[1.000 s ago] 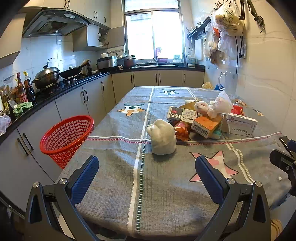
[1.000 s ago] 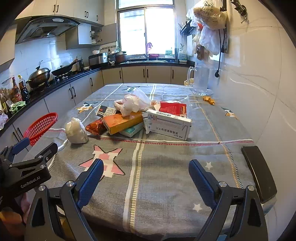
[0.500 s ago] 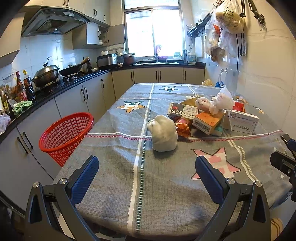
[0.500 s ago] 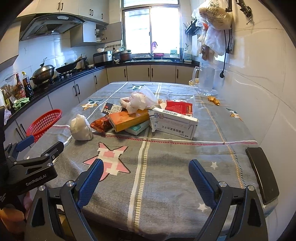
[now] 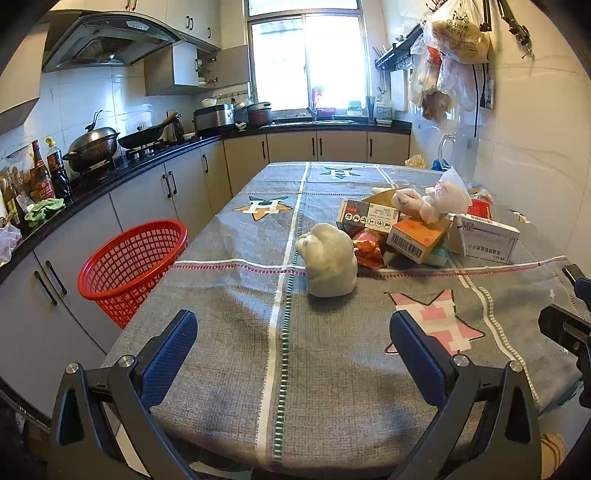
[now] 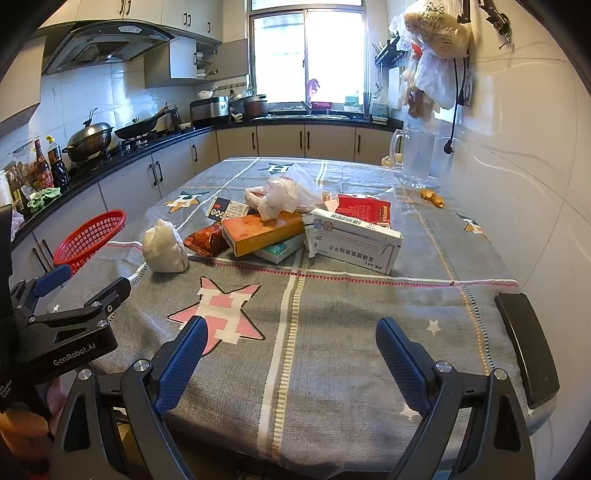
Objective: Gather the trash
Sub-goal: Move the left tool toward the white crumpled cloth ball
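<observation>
A crumpled white wad [image 5: 330,264] [image 6: 164,247] lies on the grey tablecloth [image 5: 236,295], nearest the left gripper [image 5: 293,334], which is open and empty. Behind the wad is a pile: an orange snack wrapper [image 5: 365,249], an orange box [image 5: 419,236] [image 6: 264,229], a white box [image 5: 487,238] [image 6: 351,242], a dark-labelled box [image 5: 365,218] and a crumpled plastic bag [image 5: 439,199] [image 6: 288,192]. The right gripper [image 6: 290,341] hangs open over the near table edge, empty. A red mesh basket [image 5: 129,258] [image 6: 88,236] stands on the floor left of the table.
Kitchen counters with pots and bottles [image 5: 48,173] run along the left and back. A glass jug [image 6: 415,158] stands at the table's far right by the tiled wall. A black flat object [image 6: 526,347] lies at the near right table corner. Bags [image 5: 454,33] hang on the wall.
Both grippers have edged slightly forward toward the pile; the trash sits a little closer in view. Both stay open and nothing was picked up.
</observation>
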